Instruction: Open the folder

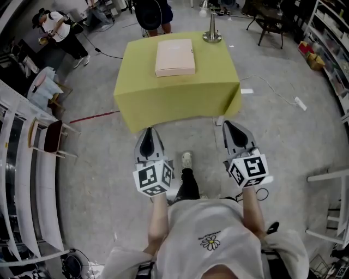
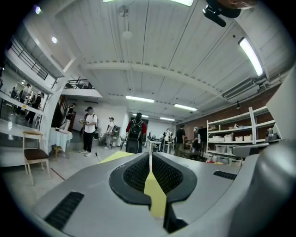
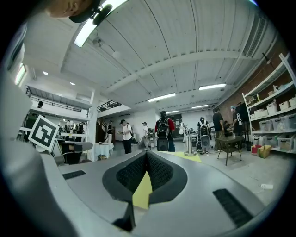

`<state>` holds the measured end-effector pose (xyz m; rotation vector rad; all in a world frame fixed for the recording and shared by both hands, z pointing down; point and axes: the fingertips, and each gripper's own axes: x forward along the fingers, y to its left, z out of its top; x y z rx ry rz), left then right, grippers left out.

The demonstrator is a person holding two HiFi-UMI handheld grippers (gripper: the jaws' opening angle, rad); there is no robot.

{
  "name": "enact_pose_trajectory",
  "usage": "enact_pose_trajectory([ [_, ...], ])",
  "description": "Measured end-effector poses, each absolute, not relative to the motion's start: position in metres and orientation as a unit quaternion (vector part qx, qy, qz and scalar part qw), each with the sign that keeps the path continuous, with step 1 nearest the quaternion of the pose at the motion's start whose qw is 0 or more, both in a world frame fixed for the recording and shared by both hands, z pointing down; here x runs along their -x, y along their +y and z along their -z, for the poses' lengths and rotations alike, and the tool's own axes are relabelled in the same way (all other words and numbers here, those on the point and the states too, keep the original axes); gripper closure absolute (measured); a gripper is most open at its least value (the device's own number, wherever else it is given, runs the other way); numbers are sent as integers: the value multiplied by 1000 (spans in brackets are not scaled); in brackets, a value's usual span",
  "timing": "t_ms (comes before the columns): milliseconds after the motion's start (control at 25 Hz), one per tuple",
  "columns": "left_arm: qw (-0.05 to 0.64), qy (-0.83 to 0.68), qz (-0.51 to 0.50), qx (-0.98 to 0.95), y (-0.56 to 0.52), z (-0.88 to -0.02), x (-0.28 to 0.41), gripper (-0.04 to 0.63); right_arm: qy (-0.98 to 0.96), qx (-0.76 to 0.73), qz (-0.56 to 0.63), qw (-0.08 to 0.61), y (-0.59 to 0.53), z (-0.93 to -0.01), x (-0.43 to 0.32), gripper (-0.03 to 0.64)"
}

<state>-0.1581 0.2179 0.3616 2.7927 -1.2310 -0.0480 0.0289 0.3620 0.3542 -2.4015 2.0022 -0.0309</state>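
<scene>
A pale pink folder (image 1: 175,57) lies closed and flat on a table under a yellow-green cloth (image 1: 180,95). My left gripper (image 1: 148,132) and right gripper (image 1: 229,126) are held side by side in front of the table's near edge, short of the folder, both pointing level toward it. Each is shut with nothing in it. In the left gripper view the black pads (image 2: 138,172) meet along one line, with the yellow cloth showing through the notch below. The right gripper view shows its pads (image 3: 159,171) together the same way.
A metal stand with a round base (image 1: 212,34) sits at the table's far right corner. A person in dark clothes (image 1: 153,13) stands just behind the table. White tables and a chair (image 1: 52,137) line the left; shelving (image 1: 330,38) runs along the right. A cable (image 1: 272,87) lies on the floor.
</scene>
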Motion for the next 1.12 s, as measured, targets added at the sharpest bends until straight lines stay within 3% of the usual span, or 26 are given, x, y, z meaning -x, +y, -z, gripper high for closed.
enact_pose_trajectory([
  [520, 39, -352, 10, -935, 9, -353, 23, 578, 623, 782, 11, -9, 165, -346, -139, 604],
  [920, 62, -345, 6, -937, -151, -362, -26, 577, 628, 778, 27, -13, 10, -350, -196, 604],
  [1120, 84, -350, -3, -933, -181, -380, -34, 502, 640, 767, 44, -21, -20, -361, -215, 604],
])
